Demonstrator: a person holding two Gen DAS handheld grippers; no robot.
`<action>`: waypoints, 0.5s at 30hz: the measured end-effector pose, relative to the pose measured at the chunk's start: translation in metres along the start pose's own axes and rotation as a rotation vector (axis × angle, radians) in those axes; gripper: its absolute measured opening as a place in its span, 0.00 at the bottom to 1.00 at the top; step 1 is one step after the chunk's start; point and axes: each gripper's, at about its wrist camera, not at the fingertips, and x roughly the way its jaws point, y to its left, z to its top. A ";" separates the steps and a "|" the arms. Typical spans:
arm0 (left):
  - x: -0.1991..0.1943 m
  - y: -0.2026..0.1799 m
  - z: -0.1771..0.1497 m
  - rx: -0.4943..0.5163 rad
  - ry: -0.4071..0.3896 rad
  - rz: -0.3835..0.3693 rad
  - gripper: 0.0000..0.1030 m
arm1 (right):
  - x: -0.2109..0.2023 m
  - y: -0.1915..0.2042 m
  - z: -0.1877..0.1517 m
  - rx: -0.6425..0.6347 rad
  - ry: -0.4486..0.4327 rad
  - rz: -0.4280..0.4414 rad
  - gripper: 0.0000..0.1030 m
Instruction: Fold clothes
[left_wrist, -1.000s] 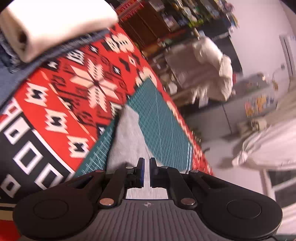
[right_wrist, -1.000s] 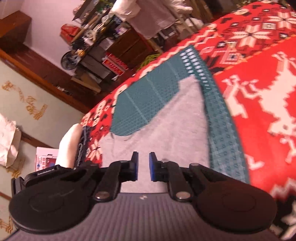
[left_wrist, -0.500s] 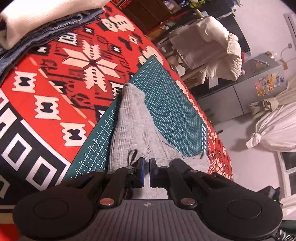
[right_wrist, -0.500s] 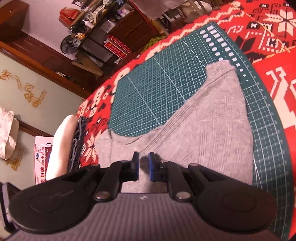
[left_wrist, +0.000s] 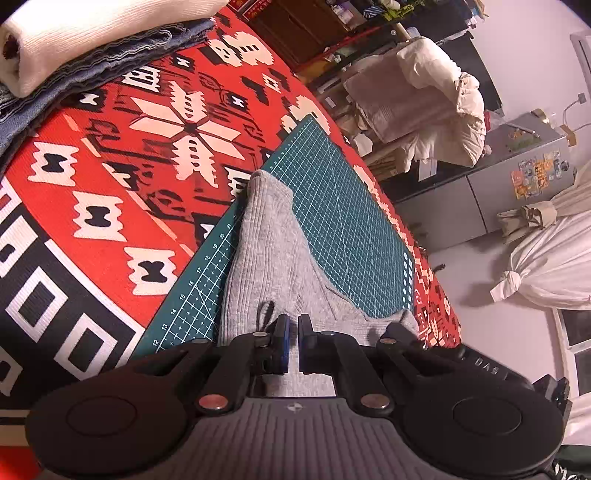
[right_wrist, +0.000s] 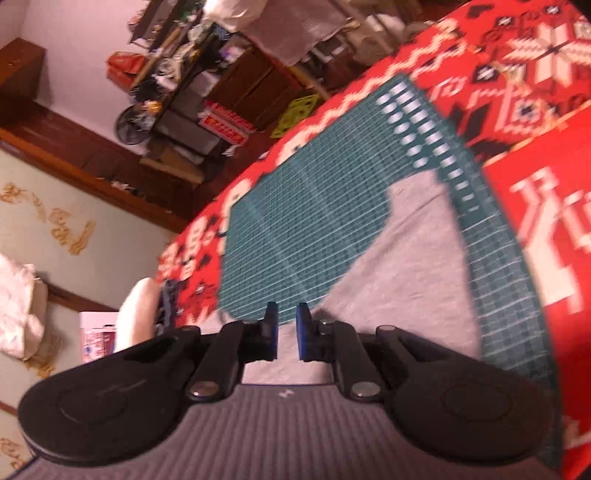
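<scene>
Left wrist view shows the left claw (left_wrist: 291, 341) narrow, maybe pinching the gray top (left_wrist: 273, 251) on the green mat (left_wrist: 332, 206). Right claw (right_wrist: 284, 332) looks narrow too. A fold seems underway; both must lift together.

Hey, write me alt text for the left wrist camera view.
A grey ribbed knit garment lies on a green cutting mat, with the left gripper just over its near end, fingers slightly apart. A red patterned cloth covers the table; folded clothes sit top left.
</scene>
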 end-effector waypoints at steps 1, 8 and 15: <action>0.000 0.000 0.000 -0.003 0.001 -0.001 0.05 | -0.001 -0.001 0.001 -0.001 0.004 -0.018 0.11; 0.002 0.004 0.000 -0.021 0.004 -0.020 0.05 | 0.004 -0.001 0.003 -0.014 -0.022 -0.024 0.11; -0.016 -0.004 0.005 -0.017 -0.031 -0.101 0.05 | -0.010 0.004 0.003 -0.033 -0.100 0.028 0.15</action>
